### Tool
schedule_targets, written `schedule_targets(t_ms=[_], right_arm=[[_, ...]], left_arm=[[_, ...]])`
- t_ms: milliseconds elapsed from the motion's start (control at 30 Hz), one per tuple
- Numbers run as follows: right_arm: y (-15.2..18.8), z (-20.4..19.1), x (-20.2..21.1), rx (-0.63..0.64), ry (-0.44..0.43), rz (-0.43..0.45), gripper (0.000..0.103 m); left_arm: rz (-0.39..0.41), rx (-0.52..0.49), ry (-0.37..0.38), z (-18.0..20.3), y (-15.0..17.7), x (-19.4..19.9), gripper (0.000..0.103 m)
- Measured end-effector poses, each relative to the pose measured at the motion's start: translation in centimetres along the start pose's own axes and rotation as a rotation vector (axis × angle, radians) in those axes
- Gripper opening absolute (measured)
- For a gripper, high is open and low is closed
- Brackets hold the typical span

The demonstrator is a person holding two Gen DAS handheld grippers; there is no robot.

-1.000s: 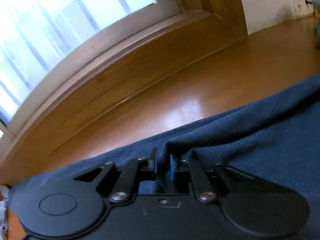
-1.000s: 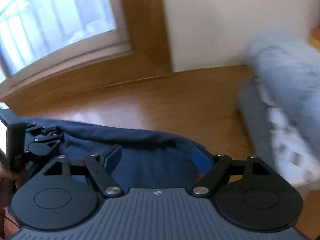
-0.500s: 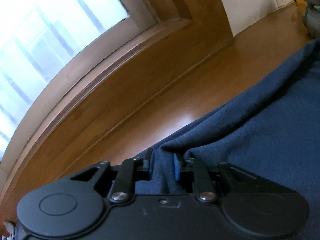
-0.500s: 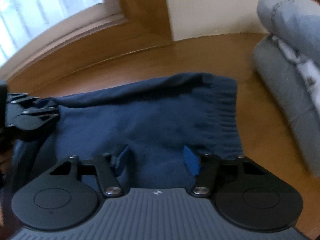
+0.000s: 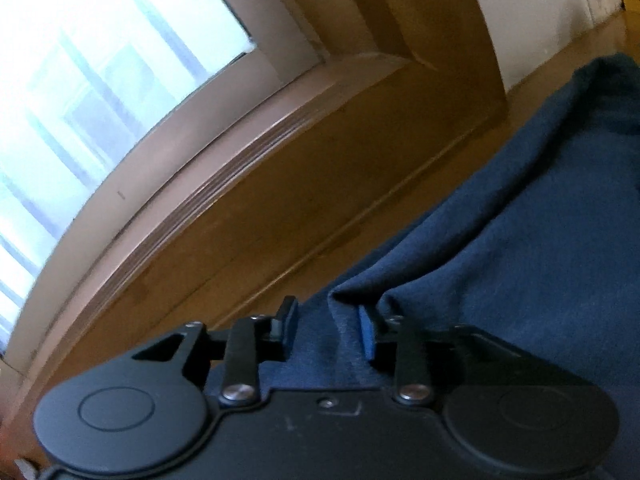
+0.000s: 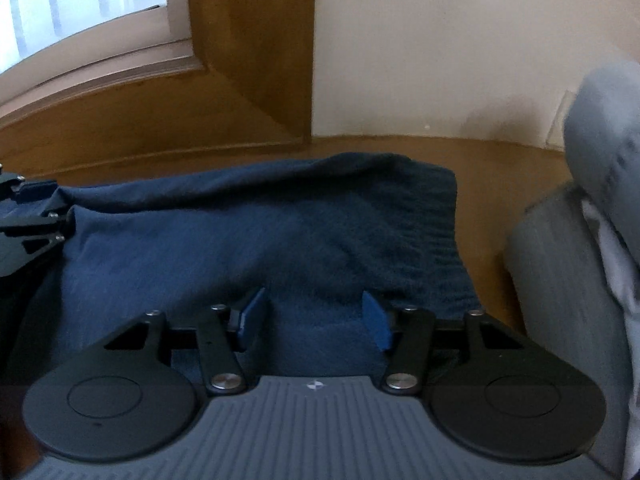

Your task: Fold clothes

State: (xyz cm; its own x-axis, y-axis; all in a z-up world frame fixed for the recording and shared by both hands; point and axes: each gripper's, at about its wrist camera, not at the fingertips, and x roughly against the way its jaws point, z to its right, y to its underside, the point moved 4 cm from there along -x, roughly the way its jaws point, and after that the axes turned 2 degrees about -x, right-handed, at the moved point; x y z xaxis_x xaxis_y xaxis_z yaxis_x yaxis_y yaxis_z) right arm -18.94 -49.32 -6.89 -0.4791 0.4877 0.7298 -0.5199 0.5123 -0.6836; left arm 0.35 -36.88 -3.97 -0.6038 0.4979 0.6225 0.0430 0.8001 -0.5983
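On the brown wooden counter (image 6: pixel 500 168), the left gripper (image 5: pixel 328 328) has just been opening around a navy knit garment's (image 6: pixel 280 232) fold; the right gripper (image 6: pixel 314 318), beside the garment's ribbed hem, stands released, cloth between its jaws.

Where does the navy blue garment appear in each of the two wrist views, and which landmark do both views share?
Left wrist: the navy blue garment fills the right and lower middle, a fold running between the jaws.
Right wrist: it spreads across the centre and left, ribbed hem toward the right.
Shared landmark: the window, upper left in both.
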Motion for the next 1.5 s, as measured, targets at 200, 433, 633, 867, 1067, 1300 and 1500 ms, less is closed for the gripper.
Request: schedule_targets(t_ms=[200, 433, 633, 867, 1067, 1300, 1500], right_arm=[[-0.9, 0.7, -0.4, 0.036, -0.012, 0.019, 0.059], [-1.0, 1.0, 2.5, 0.075, -0.05, 0.074, 0.06], [1.6, -0.8, 8.7, 0.052, -0.175, 0.1, 0.061], [7.4, -6.6, 13.1, 0.004, -0.365, -0.005, 0.062], [9.5, -10.8, 13.1, 0.054, -0.4, -0.057, 0.061], [10.4, -12.0, 12.2, 0.04, -0.394, -0.099, 0.061], [10.4, -12.4, 11.2, 0.05, -0.457, -0.121, 0.05]], left_arm=[[0.025, 0.097, 0.068, -3.3, 1.2, 5.6, 0.054], [0.055, 0.07, 0.008, -4.0, 6.2, 14.8, 0.063], [0.001, 0.031, 0.052, -2.0, 12.5, 19.8, 0.064], [-0.021, 0.062, 0.271, -0.2, 17.6, 22.9, 0.064], [-0.014, 0.039, 0.394, 2.5, 20.3, 23.6, 0.064], [0.015, 0.013, 0.458, 4.4, 20.3, 22.6, 0.064], [0.053, 0.002, 0.491, 5.4, 19.6, 22.5, 0.052]])
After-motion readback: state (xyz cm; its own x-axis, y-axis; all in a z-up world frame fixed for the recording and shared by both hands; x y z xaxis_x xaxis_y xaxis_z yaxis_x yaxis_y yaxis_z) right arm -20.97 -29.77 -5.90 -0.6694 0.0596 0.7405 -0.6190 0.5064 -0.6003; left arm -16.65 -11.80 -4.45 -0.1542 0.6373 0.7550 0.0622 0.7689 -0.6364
